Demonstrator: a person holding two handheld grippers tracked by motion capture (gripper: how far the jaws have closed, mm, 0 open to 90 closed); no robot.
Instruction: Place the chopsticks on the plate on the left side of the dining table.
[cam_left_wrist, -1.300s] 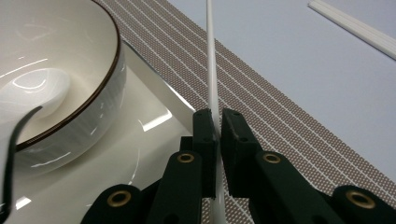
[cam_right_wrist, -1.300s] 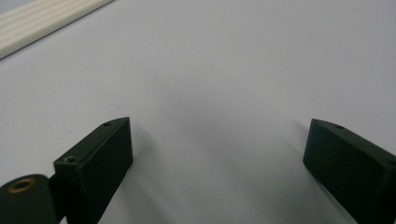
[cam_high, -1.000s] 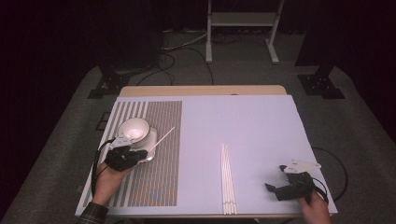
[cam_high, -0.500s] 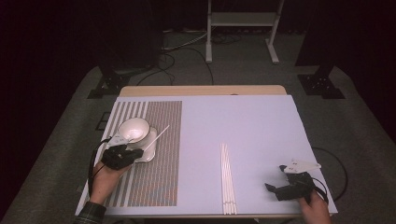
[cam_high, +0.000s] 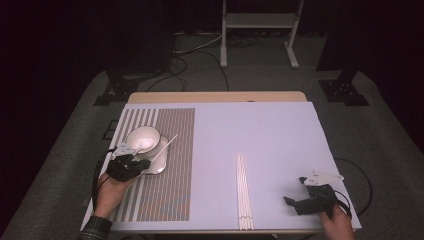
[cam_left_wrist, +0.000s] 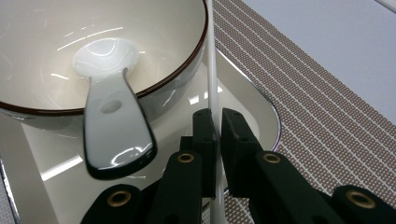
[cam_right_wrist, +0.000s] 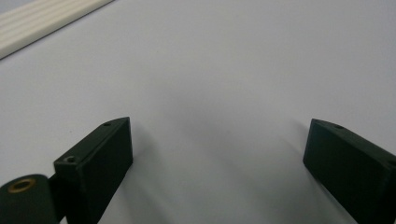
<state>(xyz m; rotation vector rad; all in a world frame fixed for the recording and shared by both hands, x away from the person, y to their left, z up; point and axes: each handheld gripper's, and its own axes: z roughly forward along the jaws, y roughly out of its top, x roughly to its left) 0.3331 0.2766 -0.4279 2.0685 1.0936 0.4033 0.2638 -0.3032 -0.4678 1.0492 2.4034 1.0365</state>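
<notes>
A pale sheet (cam_high: 260, 135) covers the table (cam_high: 215, 96), with a wide bare stretch through its middle and far right. A striped mat (cam_high: 165, 165) lies along the left side, reaching almost to the near edge.

On the mat sits one square tray (cam_high: 161, 161) carrying one white bowl (cam_high: 143, 138), and one white spoon (cam_left_wrist: 112, 116) rests in the bowl with its handle over the rim. The left gripper (cam_high: 131, 165) sits at the tray's near edge, its jaws pinched tight on one thin white stick (cam_left_wrist: 212, 84) that slants up past the bowl's right rim.

The right gripper (cam_high: 300, 196) rests near the near right corner of the sheet, jaws spread wide and holding nothing. To its left lies a row of about four more white sticks (cam_high: 243, 190), side by side, running to the near edge.
</notes>
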